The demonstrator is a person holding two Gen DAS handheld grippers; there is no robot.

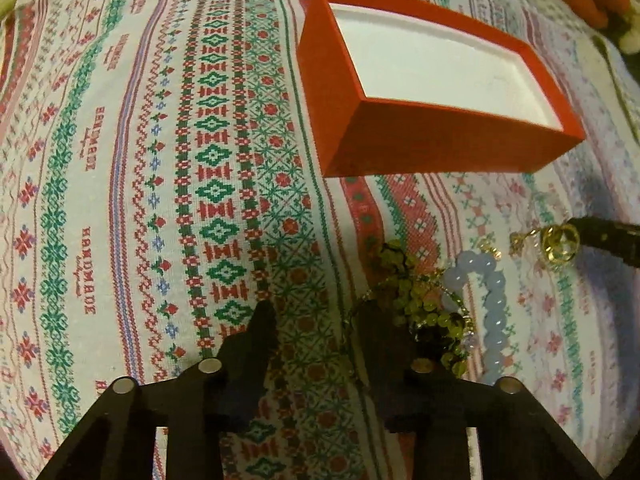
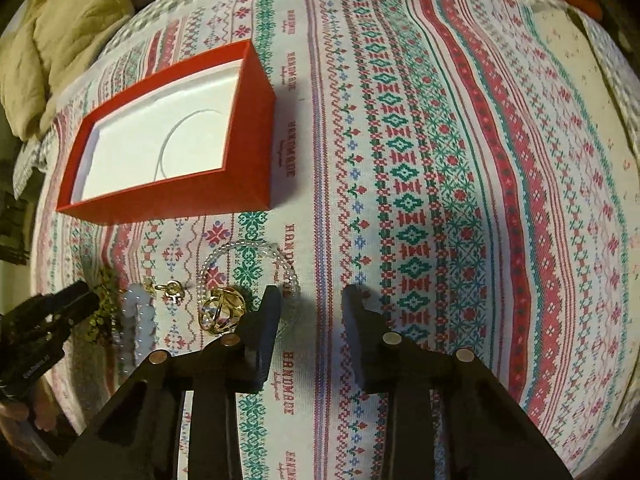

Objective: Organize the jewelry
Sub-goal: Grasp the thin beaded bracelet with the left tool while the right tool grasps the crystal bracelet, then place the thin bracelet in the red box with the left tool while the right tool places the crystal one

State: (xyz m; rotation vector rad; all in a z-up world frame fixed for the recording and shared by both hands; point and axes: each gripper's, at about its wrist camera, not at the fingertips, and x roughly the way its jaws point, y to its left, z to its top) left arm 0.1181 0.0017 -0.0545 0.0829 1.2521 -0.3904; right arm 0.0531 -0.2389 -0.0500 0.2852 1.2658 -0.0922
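Both grippers hover low over the patterned cloth (image 2: 440,160) with nothing between their fingers. My left gripper (image 1: 316,320) has its jaws spread apart, and its right finger (image 1: 376,332) sits just at the edge of the green bead necklace (image 1: 416,300), though I cannot tell whether they touch. My right gripper (image 2: 310,304) is likewise spread wide over bare cloth, its left finger (image 2: 268,312) just beside the gold ring (image 2: 222,310).

Jewelry lies in a loose cluster on the near side of the cloth. From the left wrist view, the green necklace lies nearest me, the pale blue bead bracelet (image 1: 486,308) curls just right of it, and the gold ring sits further right, next to my other gripper's dark fingertip (image 1: 600,236). From the right wrist view I also see a small gold clasp piece (image 2: 172,290) between the bracelet and the ring, and a clear bead strand (image 2: 248,252) arcing just beyond the ring.

Farther away stands the open red box (image 1: 400,152) with a white lining, well apart from the cluster. A thin pale loop (image 2: 176,140) lies inside it. Beige bedding (image 2: 60,40) is bunched at the far left.
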